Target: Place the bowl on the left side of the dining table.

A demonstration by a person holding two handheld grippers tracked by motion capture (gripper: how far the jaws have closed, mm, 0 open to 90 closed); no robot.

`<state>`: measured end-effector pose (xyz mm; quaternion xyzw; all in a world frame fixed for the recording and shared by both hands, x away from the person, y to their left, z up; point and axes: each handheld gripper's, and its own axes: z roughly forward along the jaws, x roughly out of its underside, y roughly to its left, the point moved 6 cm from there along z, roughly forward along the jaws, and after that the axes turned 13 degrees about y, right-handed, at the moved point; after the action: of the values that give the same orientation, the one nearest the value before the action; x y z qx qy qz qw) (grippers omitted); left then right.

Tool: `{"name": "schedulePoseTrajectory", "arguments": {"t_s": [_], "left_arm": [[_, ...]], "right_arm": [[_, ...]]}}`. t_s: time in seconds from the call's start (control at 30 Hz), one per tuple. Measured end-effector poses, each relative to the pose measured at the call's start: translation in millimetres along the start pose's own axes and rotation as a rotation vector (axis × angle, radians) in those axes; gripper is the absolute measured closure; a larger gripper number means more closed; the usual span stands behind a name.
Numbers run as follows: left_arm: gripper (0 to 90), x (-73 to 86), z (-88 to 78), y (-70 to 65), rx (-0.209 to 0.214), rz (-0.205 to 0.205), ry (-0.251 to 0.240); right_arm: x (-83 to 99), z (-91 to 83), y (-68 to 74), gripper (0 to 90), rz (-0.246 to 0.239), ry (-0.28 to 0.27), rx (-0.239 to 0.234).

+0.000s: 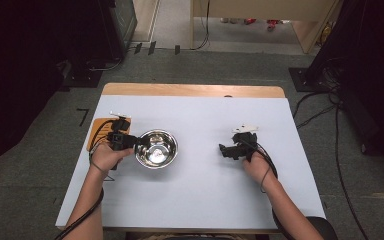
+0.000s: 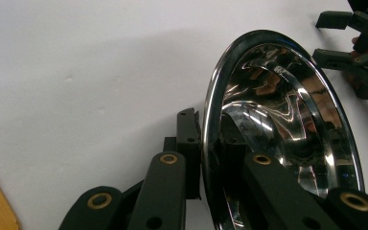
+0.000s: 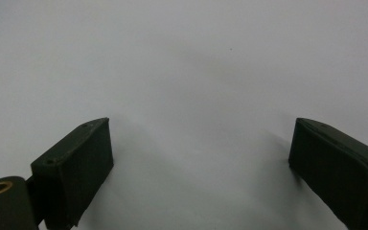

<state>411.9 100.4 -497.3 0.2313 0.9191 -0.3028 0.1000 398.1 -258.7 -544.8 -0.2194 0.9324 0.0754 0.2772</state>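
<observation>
Work in hand: left tool point(image 1: 141, 143) pinching the rim of the steel bowl point(image 1: 156, 148), one jaw inside, one outside.
Bowl location: left half of the white surface point(image 1: 200, 200), resting upright.
Progress: grip made; judged early, with the lift or move left to do.
Right tool point(image 1: 225, 150): jaws spread, nothing between them, low over bare surface.
Pose: both forearms enter from below; tools point toward each other.
</observation>
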Motion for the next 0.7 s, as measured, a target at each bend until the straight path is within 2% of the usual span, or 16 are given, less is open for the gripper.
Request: {"name": "schedulePoseTrajectory", "arguments": {"t_s": [0.7], "left_arm": [[84.6, 0.4, -7.3, 9.0, -0.011, -0.021, -0.019]], "right_arm": [[0.0, 0.0, 0.2, 7.5, 0.001, 0.001, -0.002]]}}
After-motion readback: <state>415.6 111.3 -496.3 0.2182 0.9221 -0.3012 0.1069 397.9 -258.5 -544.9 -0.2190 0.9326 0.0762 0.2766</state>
